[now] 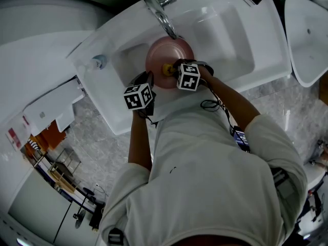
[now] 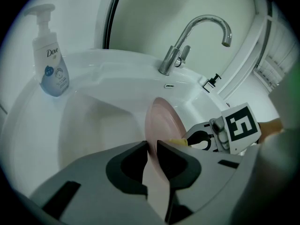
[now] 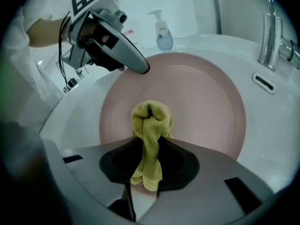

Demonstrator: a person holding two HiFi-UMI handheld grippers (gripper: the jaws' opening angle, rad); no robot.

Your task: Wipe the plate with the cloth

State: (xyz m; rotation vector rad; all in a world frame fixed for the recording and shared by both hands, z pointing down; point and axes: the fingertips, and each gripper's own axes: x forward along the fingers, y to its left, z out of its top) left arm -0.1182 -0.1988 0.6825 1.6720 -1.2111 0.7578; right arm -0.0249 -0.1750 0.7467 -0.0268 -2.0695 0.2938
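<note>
A pink plate (image 1: 163, 56) stands on edge in the white sink basin (image 1: 225, 35), under the tap. My left gripper (image 2: 149, 150) is shut on the pink plate's rim (image 2: 161, 125), seen edge-on between the jaws. My right gripper (image 3: 149, 142) is shut on a bunched yellow-green cloth (image 3: 150, 125), and the cloth's wad presses against the face of the plate (image 3: 197, 102). From above, the yellow cloth (image 1: 167, 69) shows on the plate just beside my right gripper (image 1: 174, 70), while my left gripper (image 1: 148, 81) holds the plate's near left edge.
A chrome tap (image 1: 161, 12) arches over the basin. A white soap pump bottle (image 2: 50, 55) stands on the sink's left rim. A drain overflow slot (image 3: 264, 82) sits in the basin wall near the tap base. Shelving (image 1: 61, 173) stands on the floor left.
</note>
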